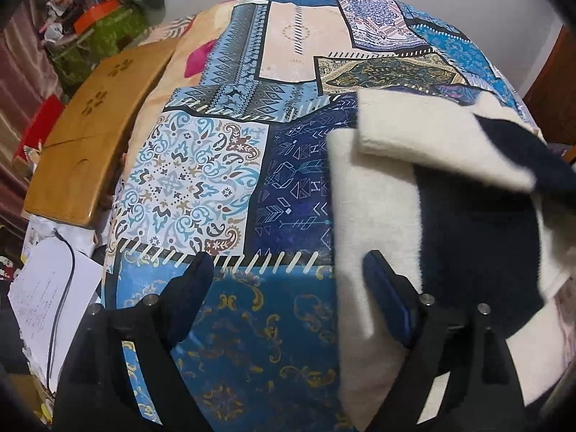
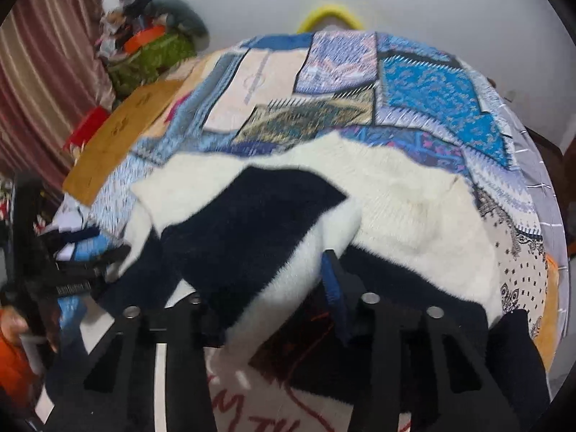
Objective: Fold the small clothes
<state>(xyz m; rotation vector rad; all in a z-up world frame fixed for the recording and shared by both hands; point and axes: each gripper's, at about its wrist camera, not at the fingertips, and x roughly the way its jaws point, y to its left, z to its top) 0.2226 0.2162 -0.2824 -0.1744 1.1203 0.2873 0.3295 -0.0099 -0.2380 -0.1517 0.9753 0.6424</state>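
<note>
A white and navy fleece garment (image 1: pixel 468 216) lies spread on the right half of a bed with a blue patchwork sheet (image 1: pixel 201 165). One white flap is folded across the navy part. My left gripper (image 1: pixel 288 266) hangs open just above the sheet at the garment's left edge. Its right finger is over the white cloth and nothing sits between the pads. In the right wrist view the garment (image 2: pixel 396 198) fills the middle. My right gripper (image 2: pixel 266 280) is shut on a raised navy and white fold; the cloth hides its left finger. Red lettering (image 2: pixel 288 406) shows on the cloth below.
A wooden lap table (image 1: pixel 93 126) lies along the bed's left side. Papers with a cable (image 1: pixel 46 288) sit below it. A cluttered pile on green cloth (image 1: pixel 100 32) stands at the far left, near a striped curtain (image 2: pixel 43 90). A hand in an orange sleeve (image 2: pixel 10 327) shows at left.
</note>
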